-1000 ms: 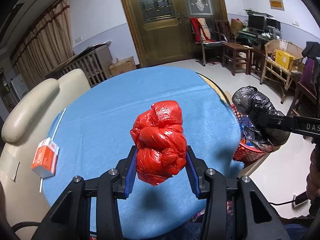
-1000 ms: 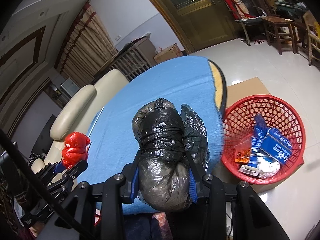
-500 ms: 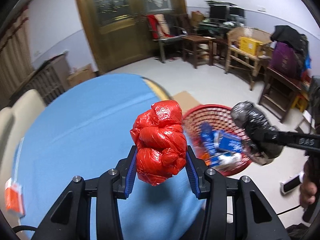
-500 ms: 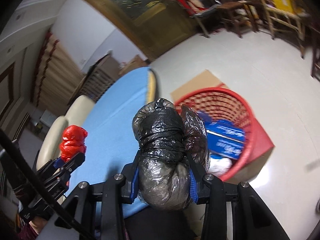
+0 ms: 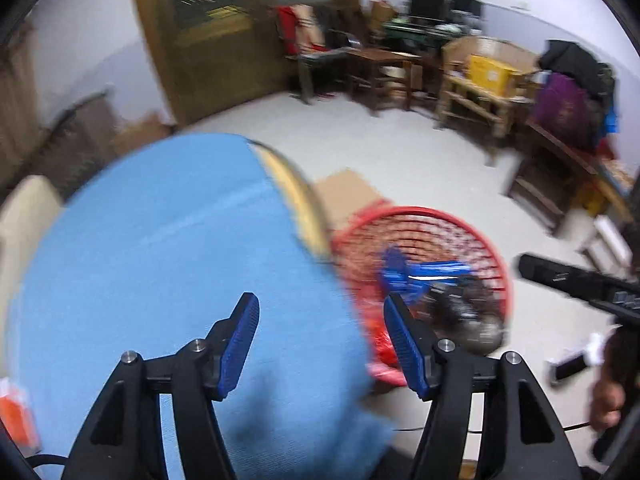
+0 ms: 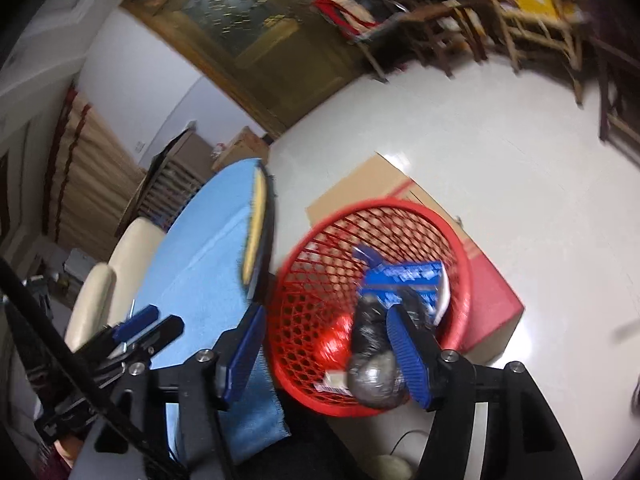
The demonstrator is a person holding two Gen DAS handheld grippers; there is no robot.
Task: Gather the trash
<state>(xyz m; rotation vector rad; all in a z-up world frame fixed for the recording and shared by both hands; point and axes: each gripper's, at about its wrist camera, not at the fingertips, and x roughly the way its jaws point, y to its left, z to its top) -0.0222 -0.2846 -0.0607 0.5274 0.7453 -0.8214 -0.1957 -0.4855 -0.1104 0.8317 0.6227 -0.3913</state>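
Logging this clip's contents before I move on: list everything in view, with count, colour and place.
Mesh plastic basket: one, red, on the floor beside the table.
Knotted black plastic bag: one, inside the basket.
Crumpled red plastic bag: one, inside the basket.
Printed blue carton: one, inside the basket.
Round table: one, blue cloth cover.
Flat cardboard sheet: one, brown, under the basket.
Small orange-and-white carton: one, table's left edge.
Cream padded chair: one, behind the table.
Left gripper: jaws opening, nothing between them.
Right gripper: jaws opening above the basket, empty.
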